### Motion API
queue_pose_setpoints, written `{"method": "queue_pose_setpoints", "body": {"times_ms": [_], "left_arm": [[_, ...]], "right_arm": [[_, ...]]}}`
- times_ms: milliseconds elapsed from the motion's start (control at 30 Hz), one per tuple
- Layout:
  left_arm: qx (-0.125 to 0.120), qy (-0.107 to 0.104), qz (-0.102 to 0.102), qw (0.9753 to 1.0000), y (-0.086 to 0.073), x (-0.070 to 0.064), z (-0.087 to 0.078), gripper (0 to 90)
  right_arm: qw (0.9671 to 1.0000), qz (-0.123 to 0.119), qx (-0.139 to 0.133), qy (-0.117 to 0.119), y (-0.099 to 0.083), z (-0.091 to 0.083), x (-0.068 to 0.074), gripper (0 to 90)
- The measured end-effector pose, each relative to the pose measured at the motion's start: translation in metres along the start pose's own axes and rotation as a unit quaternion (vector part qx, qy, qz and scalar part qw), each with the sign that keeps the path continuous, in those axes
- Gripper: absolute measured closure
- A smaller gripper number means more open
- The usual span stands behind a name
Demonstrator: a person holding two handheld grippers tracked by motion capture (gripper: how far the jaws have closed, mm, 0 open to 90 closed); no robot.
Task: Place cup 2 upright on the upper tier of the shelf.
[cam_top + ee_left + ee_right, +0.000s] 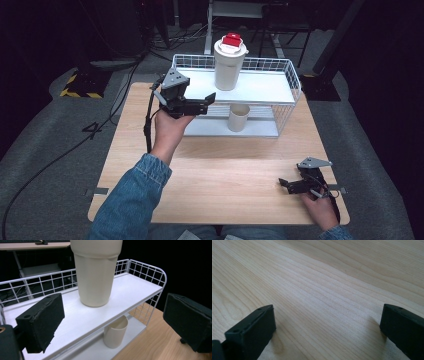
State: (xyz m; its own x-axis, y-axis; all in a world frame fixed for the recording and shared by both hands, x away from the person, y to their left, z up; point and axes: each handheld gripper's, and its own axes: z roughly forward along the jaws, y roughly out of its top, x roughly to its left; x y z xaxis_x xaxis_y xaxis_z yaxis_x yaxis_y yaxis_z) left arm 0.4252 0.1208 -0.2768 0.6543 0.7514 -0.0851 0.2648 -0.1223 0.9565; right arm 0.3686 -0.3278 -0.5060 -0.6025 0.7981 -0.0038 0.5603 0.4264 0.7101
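A tall cream tumbler (229, 60) with a red-and-white lid stands on the top shelf of a white wire rack (260, 87). A small cream cup (238, 117) stands on the rack's lower shelf. My left gripper (207, 102) hovers open at the rack's left front, jaws pointed at the tumbler (96, 272) and a short way from it; the small cup (115, 332) shows below the shelf. My right gripper (286, 184) rests open low over the table's near right, with bare wood (319, 290) between its jaws.
The wooden table (215, 175) has open room in the middle and front. The wire rack's railing (140, 268) rims the top shelf's back and sides. A black cable (148, 122) trails from the left gripper over the table's left side.
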Motion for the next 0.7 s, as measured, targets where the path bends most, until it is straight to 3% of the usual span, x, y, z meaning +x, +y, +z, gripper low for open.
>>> {"method": "queue_pose_setpoints", "body": {"times_ms": [133,367,600,700], "left_arm": [[0.003,-0.002,0.004,1.0,-0.007,-0.002,-0.015,5.0],[0.012,-0.004,0.034,0.9993,-0.025,-0.011,-0.042,5.3],[0.013,-0.013,0.028,0.9994,-0.046,-0.015,-0.069,5.3],[0.028,-0.01,0.034,0.999,-0.055,-0.016,-0.076,6.4]], "right_arm": [[1.0,0.0,0.0,0.0,0.0,0.0,0.0,0.4],[1.0,0.0,0.0,0.0,0.0,0.0,0.0,0.4],[1.0,0.0,0.0,0.0,0.0,0.0,0.0,0.4],[1.0,0.0,0.0,0.0,0.0,0.0,0.0,0.4]]}}
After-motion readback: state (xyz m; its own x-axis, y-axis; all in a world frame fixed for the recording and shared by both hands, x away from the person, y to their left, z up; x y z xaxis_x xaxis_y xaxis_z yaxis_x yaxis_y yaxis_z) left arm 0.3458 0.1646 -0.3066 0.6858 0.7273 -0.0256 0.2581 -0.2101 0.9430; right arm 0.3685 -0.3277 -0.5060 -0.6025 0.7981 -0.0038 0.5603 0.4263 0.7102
